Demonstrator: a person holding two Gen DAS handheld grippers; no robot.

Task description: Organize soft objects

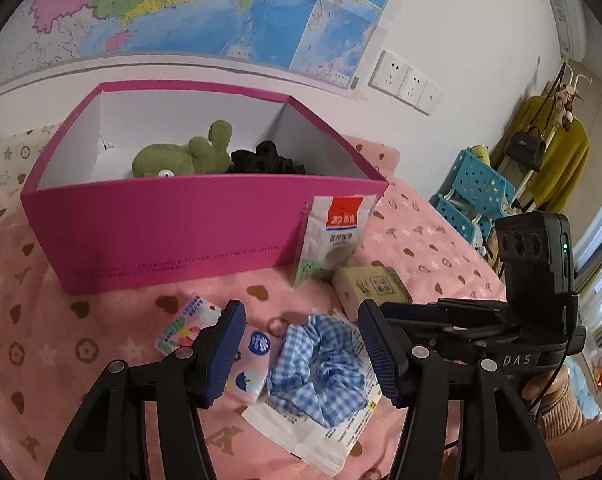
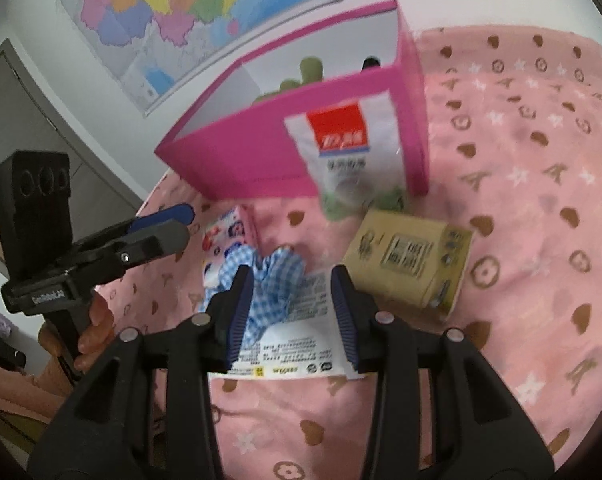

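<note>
A blue-and-white checked scrunchie (image 1: 317, 364) lies on a white printed packet (image 1: 329, 428) on the pink bedspread. My left gripper (image 1: 301, 320) is open, and the scrunchie shows in the gap between its fingers without touching them. My right gripper (image 2: 292, 280) is also open over the same scrunchie (image 2: 269, 276), which sits by its left finger; the white packet (image 2: 297, 344) fills the rest of the gap. Behind stands a pink box (image 1: 173, 232) holding a green plush toy (image 1: 181, 152) and a black scrunchie (image 1: 265, 158).
Two pink tissue packs (image 1: 253, 360) (image 1: 189, 320) lie left of the scrunchie. A white pouch with a red label (image 1: 333, 236) leans on the box, beside a small brown carton (image 1: 371, 284). The right gripper's body (image 1: 481, 328) is close on the right. Blue baskets (image 1: 473, 192) stand beyond the bed.
</note>
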